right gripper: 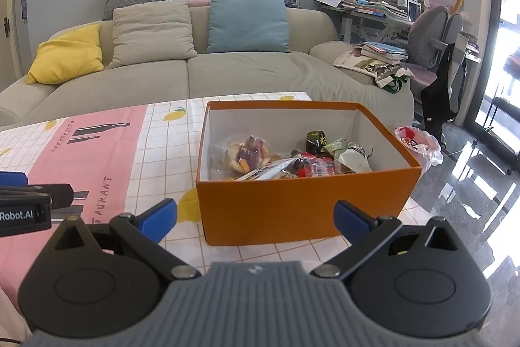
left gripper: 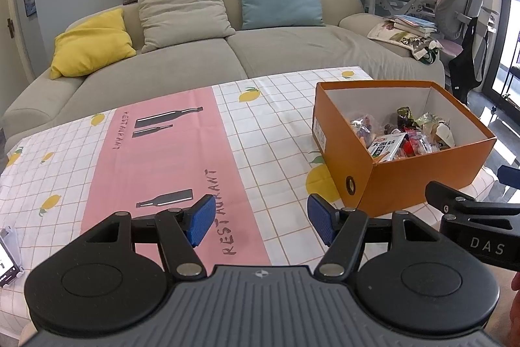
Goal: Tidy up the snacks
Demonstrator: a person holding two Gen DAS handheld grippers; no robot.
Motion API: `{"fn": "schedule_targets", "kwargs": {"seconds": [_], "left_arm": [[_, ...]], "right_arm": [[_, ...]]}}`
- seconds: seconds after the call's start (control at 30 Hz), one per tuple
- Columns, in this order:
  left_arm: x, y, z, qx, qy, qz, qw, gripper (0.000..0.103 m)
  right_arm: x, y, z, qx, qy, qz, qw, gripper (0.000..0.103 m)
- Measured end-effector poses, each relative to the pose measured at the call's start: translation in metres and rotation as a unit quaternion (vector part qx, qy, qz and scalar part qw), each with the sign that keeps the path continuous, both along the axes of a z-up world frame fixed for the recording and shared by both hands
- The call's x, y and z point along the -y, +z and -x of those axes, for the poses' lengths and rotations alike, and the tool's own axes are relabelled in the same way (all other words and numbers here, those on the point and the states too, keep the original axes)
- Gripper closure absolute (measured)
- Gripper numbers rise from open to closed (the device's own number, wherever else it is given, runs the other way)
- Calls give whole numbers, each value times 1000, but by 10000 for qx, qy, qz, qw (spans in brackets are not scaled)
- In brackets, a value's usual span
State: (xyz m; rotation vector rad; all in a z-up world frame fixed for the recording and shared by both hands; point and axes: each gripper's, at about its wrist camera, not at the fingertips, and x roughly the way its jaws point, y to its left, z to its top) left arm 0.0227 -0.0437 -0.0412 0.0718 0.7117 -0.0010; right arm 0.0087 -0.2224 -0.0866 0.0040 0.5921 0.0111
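Living room, table w/ a lemon-print cloth [left gripper: 279,132]: two hand-held grippers hover over the tabletop, both empty. The left gripper [left gripper: 260,218] has its jaws spread wide; its blue pads [left gripper: 201,218] grip nothing and touch nothing, w/ only the cloth's pink "RESTAURANT" panel [left gripper: 162,152] showing in the gap between them. The right gripper [right gripper: 255,218] is likewise wide open, nothing between its pads [right gripper: 159,218], no contact w/ anything.

The orange box [right gripper: 302,207] sits on the cloth directly ahead of the right gripper, its near wall just beyond the fingertips and spanning the gap between them. From the left gripper it lies ahead and to the right, near but apart from the right-hand pad. The box is open-topped, white inside, and the snack packets [right gripper: 292,158] are heaped on its floor: a clear bag of mixed crisps toward the left, red and green wrappers toward the right, a dark packet at the back.

Each gripper shows at the edge of the other's view: right gripper's black arm at the left gripper's right side, left gripper's body at the right gripper's left. A phone [left gripper: 8,256] lies on the cloth to the far left of the left gripper. Beyond the table, ahead of both, a beige sofa [left gripper: 227,54] w/ cushions.
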Motion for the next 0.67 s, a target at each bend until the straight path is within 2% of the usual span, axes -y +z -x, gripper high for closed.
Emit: {"fn": "schedule_targets", "kwargs": {"seconds": [0.67], "left_arm": [[-1, -1, 0, -37, 45, 33, 10000, 27]], "right_arm": [[3, -3, -1, -28, 54, 11, 10000, 3]]}}
